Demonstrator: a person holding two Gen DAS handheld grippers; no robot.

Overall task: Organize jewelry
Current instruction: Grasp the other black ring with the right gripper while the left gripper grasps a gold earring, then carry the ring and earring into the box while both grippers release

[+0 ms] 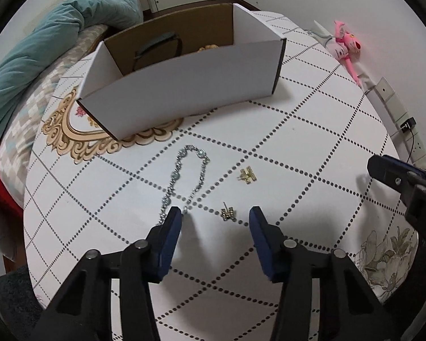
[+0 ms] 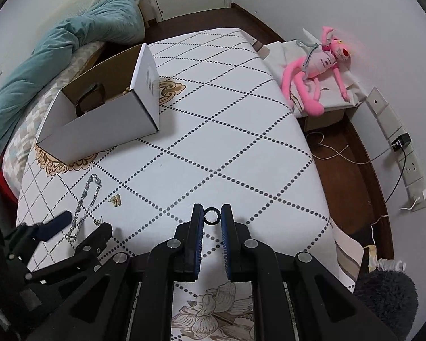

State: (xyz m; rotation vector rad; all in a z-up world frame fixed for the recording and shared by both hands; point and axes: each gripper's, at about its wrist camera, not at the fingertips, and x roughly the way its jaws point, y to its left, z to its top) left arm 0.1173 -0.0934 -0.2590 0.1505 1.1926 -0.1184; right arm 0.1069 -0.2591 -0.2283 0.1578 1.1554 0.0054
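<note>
My left gripper (image 1: pixel 215 213) points down at the white dotted tablecloth (image 1: pixel 298 142), jaws open. A small gold earring (image 1: pixel 228 214) lies between its blue pads, untouched. A silver chain (image 1: pixel 184 179) lies in a loop beside the left pad, and a second gold earring (image 1: pixel 247 175) rests a little farther off. Behind them stands a white cardboard box (image 1: pixel 181 91) holding a dark band and gold beads. My right gripper (image 2: pixel 212 211) is shut on a small dark ring (image 2: pixel 212 216), above the cloth. It enters the left wrist view at the right edge (image 1: pixel 383 170).
A pink plush toy (image 2: pixel 312 71) lies on a low stand beyond the table's right edge. A teal duvet (image 2: pixel 56 56) lies on the bed to the left. A power strip (image 2: pixel 397 142) with cables runs along the wall over brown floor.
</note>
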